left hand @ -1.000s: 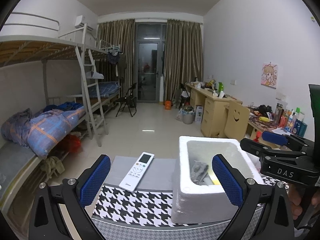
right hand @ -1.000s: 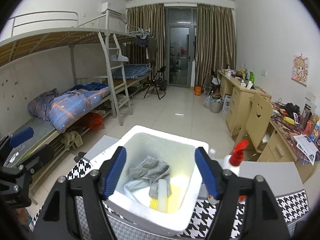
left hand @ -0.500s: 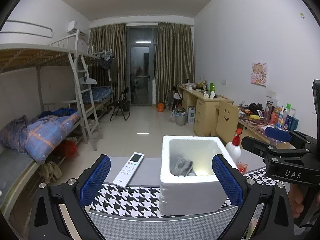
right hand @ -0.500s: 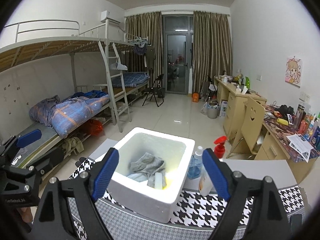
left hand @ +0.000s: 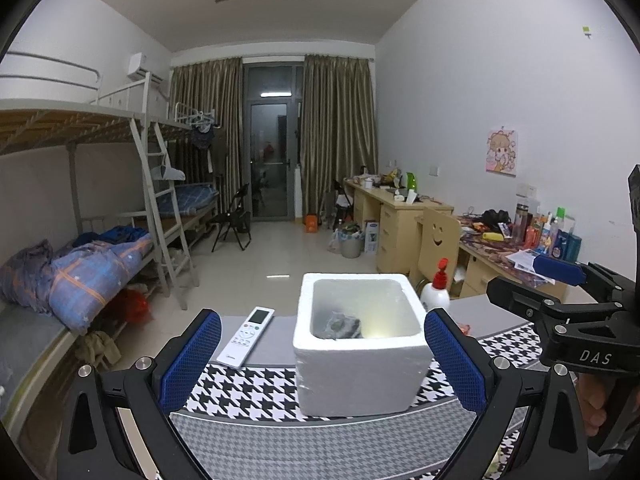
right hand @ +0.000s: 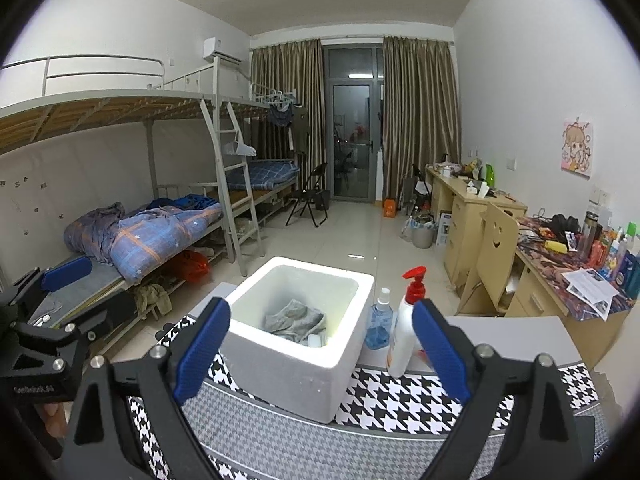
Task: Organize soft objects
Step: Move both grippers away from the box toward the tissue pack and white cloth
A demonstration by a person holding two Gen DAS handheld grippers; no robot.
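Observation:
A white foam box (left hand: pixel 362 376) (right hand: pixel 288 376) stands on the houndstooth-covered table. Grey cloth (right hand: pixel 294 318) (left hand: pixel 342 325) lies inside it, with a white roll (right hand: pixel 315 340) beside the cloth. My left gripper (left hand: pixel 320 364) is open and empty, held back from the box on the near side. My right gripper (right hand: pixel 320 354) is open and empty, also back from the box. Each gripper shows in the other's view, the right one (left hand: pixel 560 280) at the right edge and the left one (right hand: pixel 60 276) at the left edge.
A white remote (left hand: pixel 247 336) lies left of the box. A white pump bottle with a red top (right hand: pixel 406 328) (left hand: pixel 436 292) and a small blue bottle (right hand: pixel 378 326) stand right of it. Bunk beds stand at the left, desks and a chair at the right.
Both grippers have pulled back and up from the box, which now looks smaller and farther. Both stay open and empty.

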